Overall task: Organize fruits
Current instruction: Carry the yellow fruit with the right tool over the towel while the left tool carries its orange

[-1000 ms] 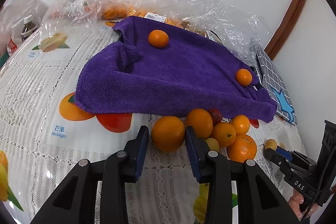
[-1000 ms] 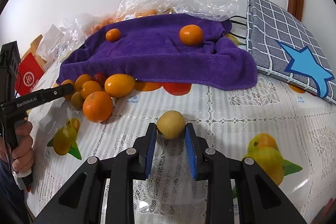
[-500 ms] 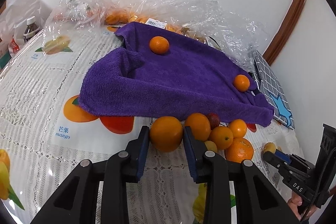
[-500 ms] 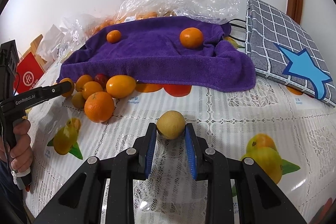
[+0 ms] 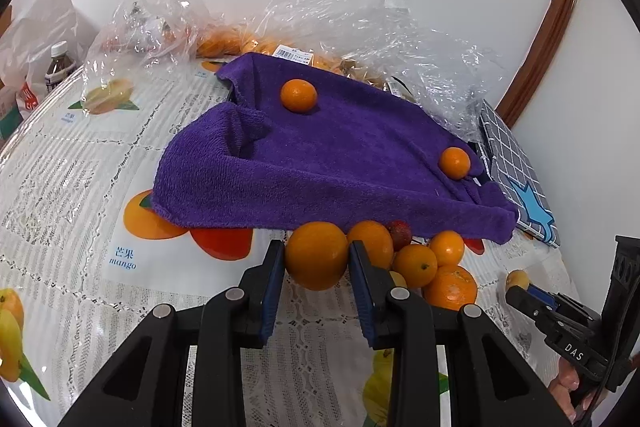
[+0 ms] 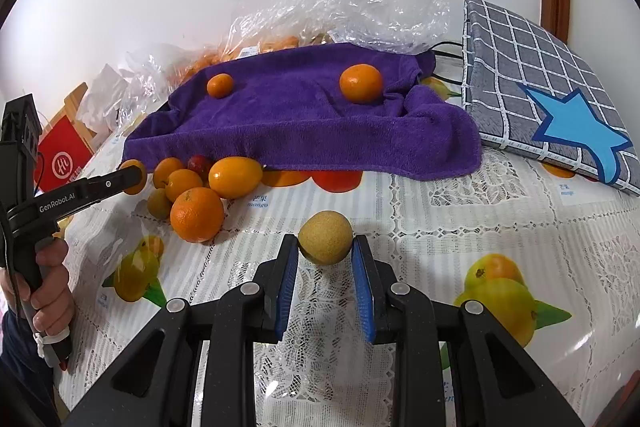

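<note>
My left gripper [image 5: 316,247] is shut on a large orange [image 5: 316,259] at the near edge of the fruit pile [image 5: 416,263], just in front of the purple towel [image 5: 340,163]. The pile holds several oranges, a small red fruit and a small yellow one. Two small oranges [image 5: 298,95] [image 5: 454,163] rest on top of the towel. My right gripper [image 6: 325,246] is shut on a round yellow-brown fruit [image 6: 325,235] over the tablecloth, apart from the pile [image 6: 196,213]. The right wrist view also shows the left gripper [image 6: 132,177] at the pile's left side.
Crumpled clear plastic bags [image 5: 384,27] with more fruit lie behind the towel. A grey checked cushion with a blue star [image 6: 540,99] leans at the right. A bottle [image 5: 59,65] and a red box [image 6: 64,163] stand at the far left. The tablecloth [image 6: 460,211] carries fruit prints.
The left jaws have drawn in until their pads press on the large orange. The right gripper and its yellow-brown fruit have stayed put.
</note>
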The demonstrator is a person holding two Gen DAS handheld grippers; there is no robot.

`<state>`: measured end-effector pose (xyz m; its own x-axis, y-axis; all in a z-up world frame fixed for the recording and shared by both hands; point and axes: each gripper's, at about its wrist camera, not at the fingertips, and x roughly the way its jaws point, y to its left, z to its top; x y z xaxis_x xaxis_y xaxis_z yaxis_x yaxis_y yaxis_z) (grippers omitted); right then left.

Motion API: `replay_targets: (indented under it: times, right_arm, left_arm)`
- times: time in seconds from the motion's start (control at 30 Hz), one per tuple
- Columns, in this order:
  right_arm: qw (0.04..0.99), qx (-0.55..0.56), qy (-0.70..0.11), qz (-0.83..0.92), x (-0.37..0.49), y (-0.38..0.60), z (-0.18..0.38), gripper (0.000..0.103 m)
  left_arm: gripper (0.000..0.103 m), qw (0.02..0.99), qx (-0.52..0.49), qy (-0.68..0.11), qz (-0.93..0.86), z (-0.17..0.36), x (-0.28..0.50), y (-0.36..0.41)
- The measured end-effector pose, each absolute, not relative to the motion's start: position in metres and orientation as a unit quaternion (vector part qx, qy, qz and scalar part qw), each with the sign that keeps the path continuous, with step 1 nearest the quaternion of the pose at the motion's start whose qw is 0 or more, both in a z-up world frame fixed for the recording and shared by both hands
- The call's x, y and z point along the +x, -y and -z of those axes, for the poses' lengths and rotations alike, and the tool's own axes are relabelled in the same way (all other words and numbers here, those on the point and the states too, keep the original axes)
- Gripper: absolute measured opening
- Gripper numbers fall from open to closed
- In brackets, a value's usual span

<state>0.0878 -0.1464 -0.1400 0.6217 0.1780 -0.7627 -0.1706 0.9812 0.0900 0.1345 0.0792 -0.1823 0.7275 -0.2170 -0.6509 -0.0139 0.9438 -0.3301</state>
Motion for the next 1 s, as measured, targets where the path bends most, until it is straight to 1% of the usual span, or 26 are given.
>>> replay_targets:
  times: [0.47, 0.57, 0.8, 1.0]
  right_arm:
    - [0.9, 0.024, -0.425, -0.099, 0.091, 0.151, 0.138, 0.028]
    - [0.895, 0.047, -0.431, -0.107, 0.096, 0.154, 0.136, 0.028]
    - [0.913, 0.019, -0.392, -0.113, 0.11, 0.144, 0.1, 0.028]
    - [0.924, -0.008, -0.365, -0.111, 0.148, 0.138, 0.078, 0.028]
  left_arm:
    - [0.031, 0.926, -0.166, -0.335, 0.05, 0.173, 0.127, -0.084]
    - [0.031, 0.931, -0.169, -0.321, 0.044, 0.169, 0.123, -0.087]
    - [0.031, 0.934, -0.195, -0.297, 0.045, 0.157, 0.123, -0.098]
    - [0.031, 0.939, -0.19, -0.285, 0.032, 0.133, 0.146, -0.107]
